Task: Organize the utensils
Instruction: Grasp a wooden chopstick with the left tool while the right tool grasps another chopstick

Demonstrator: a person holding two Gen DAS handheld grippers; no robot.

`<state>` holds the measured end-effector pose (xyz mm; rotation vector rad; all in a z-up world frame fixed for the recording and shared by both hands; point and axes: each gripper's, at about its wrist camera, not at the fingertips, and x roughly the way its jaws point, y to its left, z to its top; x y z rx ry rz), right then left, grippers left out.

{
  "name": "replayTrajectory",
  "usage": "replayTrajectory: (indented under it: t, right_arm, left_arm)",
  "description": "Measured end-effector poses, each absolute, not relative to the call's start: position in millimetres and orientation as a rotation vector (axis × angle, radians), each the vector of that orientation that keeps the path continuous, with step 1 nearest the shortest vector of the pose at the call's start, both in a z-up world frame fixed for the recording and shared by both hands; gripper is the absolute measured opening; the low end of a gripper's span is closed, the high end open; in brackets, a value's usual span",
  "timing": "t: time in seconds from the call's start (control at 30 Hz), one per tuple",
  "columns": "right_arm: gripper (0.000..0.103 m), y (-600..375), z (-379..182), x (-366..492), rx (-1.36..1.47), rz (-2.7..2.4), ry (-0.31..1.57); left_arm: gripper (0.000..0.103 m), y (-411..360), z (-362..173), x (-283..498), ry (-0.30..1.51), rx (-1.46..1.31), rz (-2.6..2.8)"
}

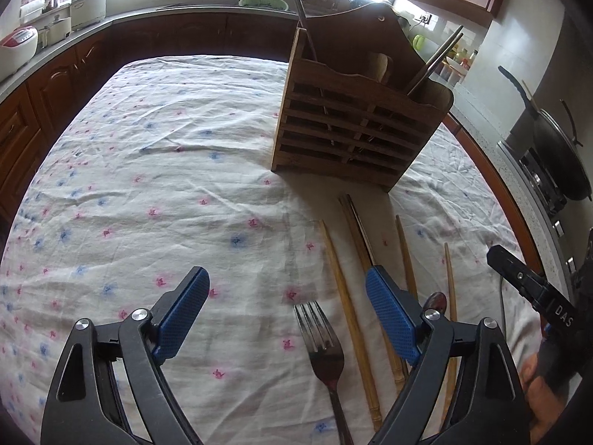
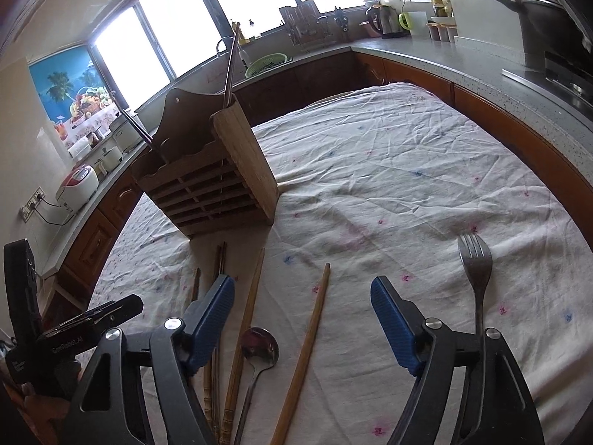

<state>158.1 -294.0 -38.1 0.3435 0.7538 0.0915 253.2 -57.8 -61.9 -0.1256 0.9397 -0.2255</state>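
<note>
A wooden slatted utensil holder [image 1: 352, 126] stands on the flowered tablecloth, with a few utensils upright in it; it also shows in the right wrist view [image 2: 215, 185]. In front of it lie several bamboo chopsticks [image 1: 348, 296], a metal fork [image 1: 324, 341] and a spoon [image 1: 436, 302]. My left gripper [image 1: 287, 296] is open and empty, low over the cloth, with the fork between its fingers. My right gripper [image 2: 302, 304] is open and empty above the chopsticks [image 2: 311, 333] and spoon [image 2: 259, 345]; the fork [image 2: 476, 270] lies to its right.
The cloth-covered table [image 1: 148, 155] is ringed by dark wood cabinets and a grey counter [image 2: 463, 63]. A rice cooker [image 1: 16, 48] and pots stand at the left, a wok [image 1: 563, 148] on the stove at the right, a sink [image 2: 267, 63] under the window.
</note>
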Motion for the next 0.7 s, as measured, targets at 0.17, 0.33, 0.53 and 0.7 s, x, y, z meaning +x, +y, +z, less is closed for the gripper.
replayTrajectory:
  t: [0.17,0.33,0.53,0.7]
  right_arm:
    - [0.042,-281.4,-46.5,188.3,0.341,0.156,0.819]
    - [0.029,-266.0,-55.4,215.0,0.307,0.204,0.867]
    - [0.023,-252.6,-66.2,237.2,0.245,0.222,0.915]
    - [0.019,-243.0,-79.2,249.7,0.179,0.206,0.956]
  left_arm:
    - [0.066,-71.3,-66.7,271.6,0.967,-0.097,-0.262]
    - [0.050,-88.4,-77.6,289.4,1.011,-0.044,-0.286]
    - [0.033,-99.4,-93.4,299.5,1.049,0.006,-0.295]
    - [0.028,-107.2,-95.2,302.3,1.043,0.060,-0.299]
